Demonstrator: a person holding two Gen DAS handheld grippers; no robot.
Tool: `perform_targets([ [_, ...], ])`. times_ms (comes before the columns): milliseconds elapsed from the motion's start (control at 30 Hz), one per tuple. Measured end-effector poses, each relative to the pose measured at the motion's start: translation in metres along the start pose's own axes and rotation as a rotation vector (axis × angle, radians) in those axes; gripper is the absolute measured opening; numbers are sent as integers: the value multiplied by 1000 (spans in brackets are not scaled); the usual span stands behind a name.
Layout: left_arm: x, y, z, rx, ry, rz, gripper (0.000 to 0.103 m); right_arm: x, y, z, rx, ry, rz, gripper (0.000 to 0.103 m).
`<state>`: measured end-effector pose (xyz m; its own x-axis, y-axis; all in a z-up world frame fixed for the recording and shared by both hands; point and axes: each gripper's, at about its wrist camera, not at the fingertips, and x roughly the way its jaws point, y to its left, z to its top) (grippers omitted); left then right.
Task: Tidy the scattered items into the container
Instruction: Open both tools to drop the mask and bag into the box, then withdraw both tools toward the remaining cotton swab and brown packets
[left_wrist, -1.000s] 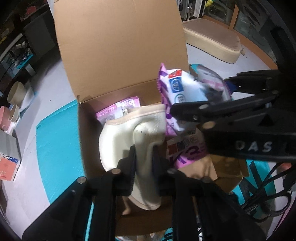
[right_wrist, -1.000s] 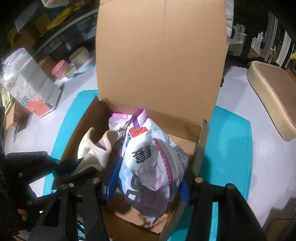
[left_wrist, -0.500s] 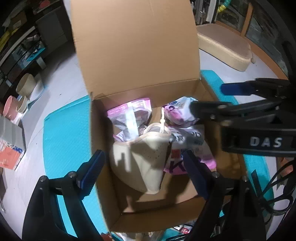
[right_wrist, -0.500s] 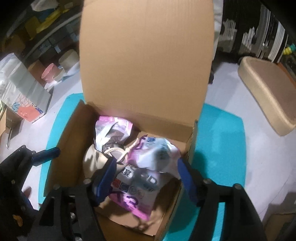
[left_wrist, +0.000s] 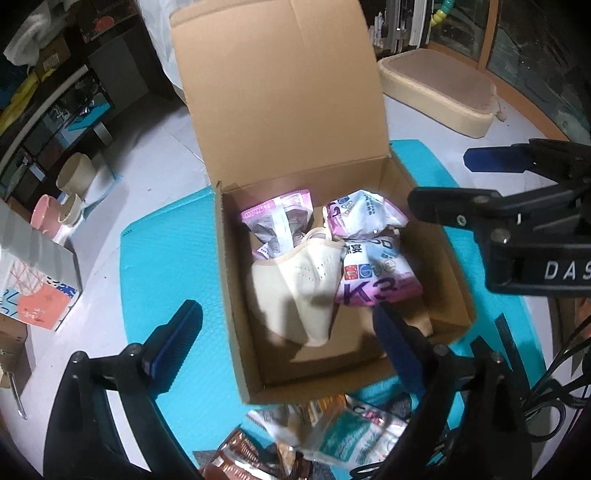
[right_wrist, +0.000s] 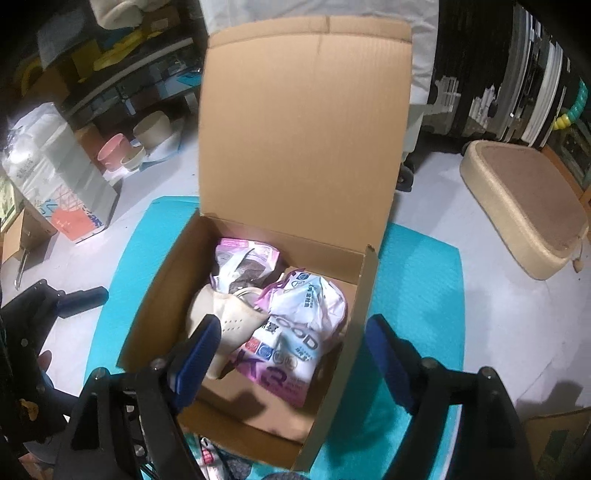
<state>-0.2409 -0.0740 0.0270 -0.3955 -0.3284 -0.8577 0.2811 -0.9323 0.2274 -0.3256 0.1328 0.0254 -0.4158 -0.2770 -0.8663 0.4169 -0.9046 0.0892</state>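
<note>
An open cardboard box (left_wrist: 236, 295) (right_wrist: 332, 406) stands on a teal mat with its lid up. Inside lie a cream fabric piece (left_wrist: 299, 291) (right_wrist: 229, 321), a white-and-purple snack bag (left_wrist: 373, 266) (right_wrist: 295, 332) and a pink-edged packet (left_wrist: 280, 221) (right_wrist: 247, 258). My left gripper (left_wrist: 288, 347) is open and empty above the box's near edge. My right gripper (right_wrist: 291, 350) is open and empty above the box; it shows at the right of the left wrist view (left_wrist: 517, 206).
More snack packets (left_wrist: 332, 435) lie on the teal mat (left_wrist: 162, 258) in front of the box. Cups (left_wrist: 55, 206), a printed carton (left_wrist: 33, 280) and shelves stand at the left. A beige cushion (right_wrist: 524, 206) lies at the right.
Both grippers opened, dropping the cream piece and the snack bag into the box, then drew back and up from it.
</note>
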Motion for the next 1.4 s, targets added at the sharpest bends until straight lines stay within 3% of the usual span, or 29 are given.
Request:
perform_targets([
  [200,-31,1,-16,17,-15,9,103,-29,14,-10,-26,-19,8,82],
  [433,-56,6,-45,10,-2,-5,103,-60,34,-29,-68,-41,27,83],
  [867,-93,12,-105,-24,-26,93,103,-100,68,-83,-132,-76,71,83],
  [1033,-94,5,-129,-31,-15,98,103,-100,80,-106,-168,-70,74,83],
  [1400,-68,-1,-179,-80,60,81,103,-65,100,-166,-199,46,145,83],
])
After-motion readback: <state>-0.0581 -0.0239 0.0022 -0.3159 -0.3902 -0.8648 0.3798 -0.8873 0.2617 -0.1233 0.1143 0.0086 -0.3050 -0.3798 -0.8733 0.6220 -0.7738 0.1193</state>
